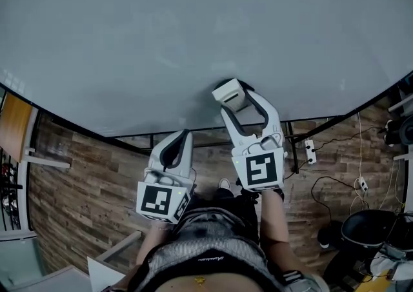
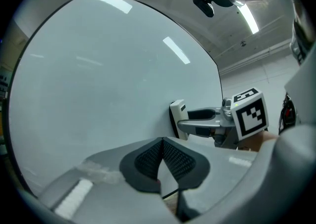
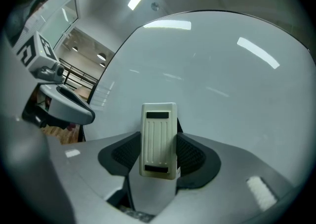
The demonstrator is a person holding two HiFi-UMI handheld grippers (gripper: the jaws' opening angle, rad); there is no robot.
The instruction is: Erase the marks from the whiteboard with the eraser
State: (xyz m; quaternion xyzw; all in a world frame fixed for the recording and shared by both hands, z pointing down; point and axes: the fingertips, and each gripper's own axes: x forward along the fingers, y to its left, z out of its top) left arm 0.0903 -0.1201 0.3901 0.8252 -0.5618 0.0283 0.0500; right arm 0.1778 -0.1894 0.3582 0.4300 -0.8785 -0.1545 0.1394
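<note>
Clothing fills the bottom of the head view, cut off by the frame, with the person's right forearm (image 1: 274, 220) reaching up from it. Just beyond sit the two marker cubes; the hands behind them are hidden. The left gripper (image 1: 181, 137) hangs low and free of the board, and its own view shows its jaws pressed together with nothing between them. The right gripper (image 1: 233, 97) reaches higher, its jaws clamped on the sides of the white eraser (image 1: 229, 93), whose ribbed back faces the camera in the right gripper view (image 3: 159, 139). From the left gripper view the eraser's (image 2: 177, 118) dark face seems to lie against the whiteboard (image 1: 193, 26), near its lower edge. Any marks on the pale board are too faint to make out. Beneath lies a wooden floor (image 1: 84, 175) with a power strip (image 1: 310, 151).
</note>
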